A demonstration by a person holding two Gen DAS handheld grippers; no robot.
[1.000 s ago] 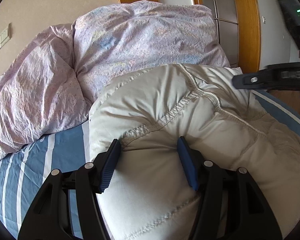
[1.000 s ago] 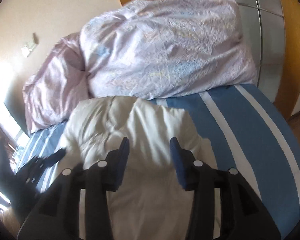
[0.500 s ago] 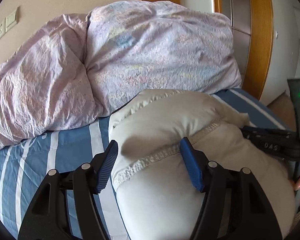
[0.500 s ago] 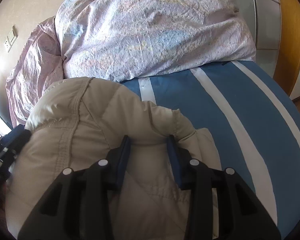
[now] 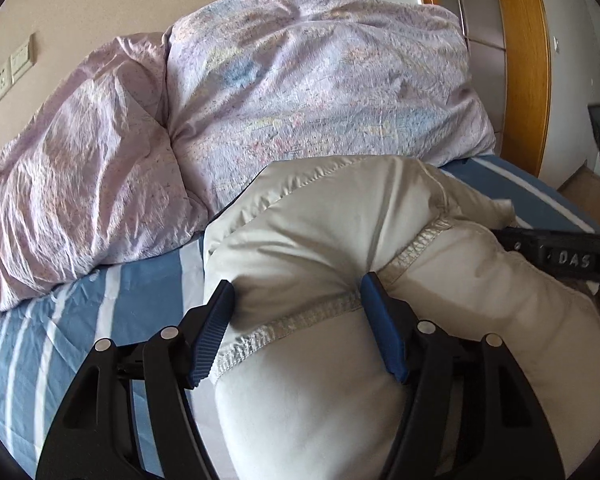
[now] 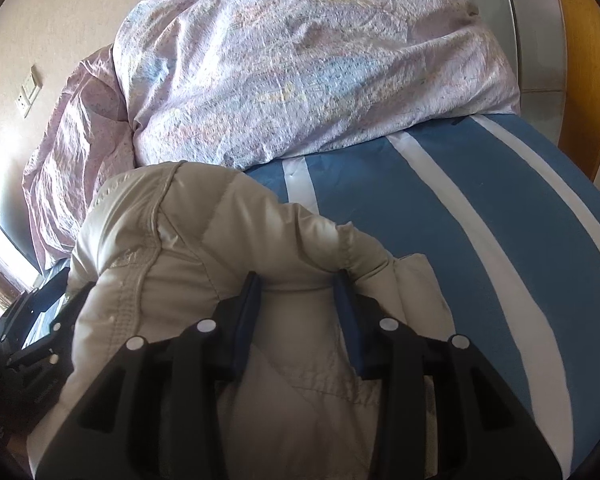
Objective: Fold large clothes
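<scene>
A puffy cream padded jacket (image 5: 340, 220) lies bunched on the blue striped bed sheet (image 5: 140, 288). My left gripper (image 5: 296, 312) is shut on a thick fold of it, a stitched seam running between the blue pads. In the right wrist view the same jacket (image 6: 220, 240) bulges over my right gripper (image 6: 296, 300), whose pads pinch a narrower fold near the jacket's right edge. The right gripper's black body (image 5: 560, 256) shows at the right of the left wrist view. The left gripper's black frame (image 6: 40, 320) sits at the far left of the right wrist view.
A crumpled lilac duvet (image 5: 300, 100) is heaped across the head of the bed, right behind the jacket. Blue sheet with white stripes (image 6: 480, 220) stretches to the right. A wooden door frame (image 5: 528, 80) stands at the right, and a wall socket (image 5: 12, 68) at the left.
The jacket has come down onto the sheet and bunched lower. The right gripper has sunk with it, from upper right to lower right in the left wrist view.
</scene>
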